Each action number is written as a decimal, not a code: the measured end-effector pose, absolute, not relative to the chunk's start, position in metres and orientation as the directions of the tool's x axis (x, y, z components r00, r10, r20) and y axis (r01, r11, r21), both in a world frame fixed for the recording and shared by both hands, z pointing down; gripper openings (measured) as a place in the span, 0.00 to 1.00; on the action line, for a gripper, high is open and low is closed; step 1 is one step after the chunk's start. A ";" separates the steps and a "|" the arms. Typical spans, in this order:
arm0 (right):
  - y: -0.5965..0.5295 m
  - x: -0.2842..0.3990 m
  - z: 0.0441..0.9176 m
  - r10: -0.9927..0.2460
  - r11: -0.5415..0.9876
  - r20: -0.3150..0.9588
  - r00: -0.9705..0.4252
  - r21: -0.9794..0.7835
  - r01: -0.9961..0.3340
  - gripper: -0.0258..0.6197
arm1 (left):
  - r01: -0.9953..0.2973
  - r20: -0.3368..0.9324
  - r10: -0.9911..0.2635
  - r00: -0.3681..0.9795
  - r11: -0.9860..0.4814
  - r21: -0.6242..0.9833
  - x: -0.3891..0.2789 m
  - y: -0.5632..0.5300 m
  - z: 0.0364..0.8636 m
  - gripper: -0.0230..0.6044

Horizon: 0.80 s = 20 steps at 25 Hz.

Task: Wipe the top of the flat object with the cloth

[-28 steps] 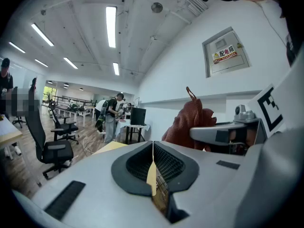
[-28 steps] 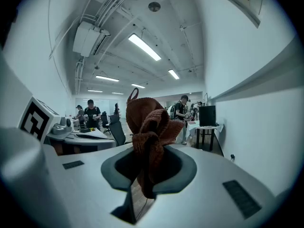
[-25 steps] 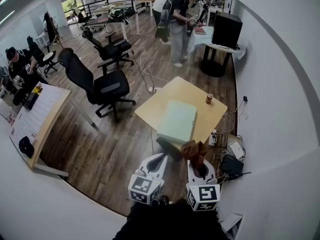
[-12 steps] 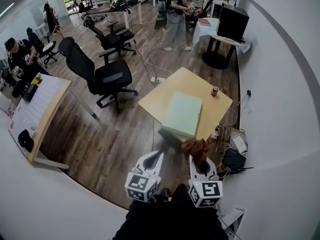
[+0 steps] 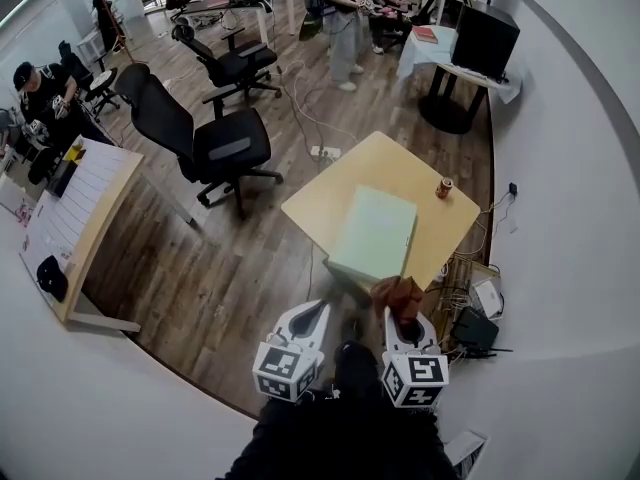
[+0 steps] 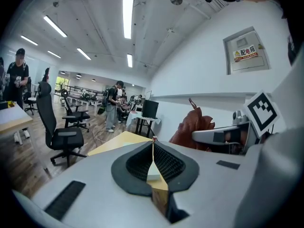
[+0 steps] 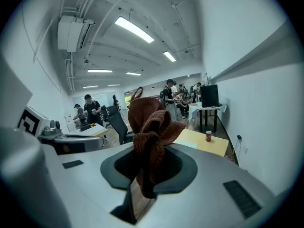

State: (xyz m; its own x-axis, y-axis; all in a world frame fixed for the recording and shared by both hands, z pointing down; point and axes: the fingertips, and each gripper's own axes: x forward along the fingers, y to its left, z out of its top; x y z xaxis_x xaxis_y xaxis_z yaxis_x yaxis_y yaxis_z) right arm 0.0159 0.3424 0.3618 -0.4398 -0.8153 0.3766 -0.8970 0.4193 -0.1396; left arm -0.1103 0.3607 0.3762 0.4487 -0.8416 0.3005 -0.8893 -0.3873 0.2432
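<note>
Bright ceiling strip-lighting, fisheye-warped edges

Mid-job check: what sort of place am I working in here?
Probably an open-plan office or lab: black swivel chairs on a wood floor, light wooden tables, and people working further off.

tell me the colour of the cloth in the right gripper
A rust-brown knitted cloth; clearest in the right gripper view.

One sign alone can be read, in the left gripper view: the red characters "配电箱", set beside a yellow warning triangle, are printed on a label (image 6: 246, 52) fixed across the middle of the grey wall cabinet (image 6: 249, 66). No other print is legible.
</note>
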 end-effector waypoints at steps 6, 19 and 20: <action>0.255 -0.004 0.366 -0.773 0.486 0.373 -0.513 -0.170 -0.857 0.18 | -0.919 0.332 -0.859 0.389 -0.336 0.208 -0.126 0.277 0.379 0.09; 0.098 0.042 0.402 -0.747 0.442 0.434 -0.504 -0.242 -0.864 0.18 | -0.904 0.436 -0.793 0.426 -0.390 0.174 -0.087 0.111 0.410 0.09; 0.089 0.047 0.406 -0.746 0.434 0.442 -0.498 -0.244 -0.867 0.18 | -0.902 0.445 -0.786 0.429 -0.394 0.174 -0.084 0.103 0.414 0.09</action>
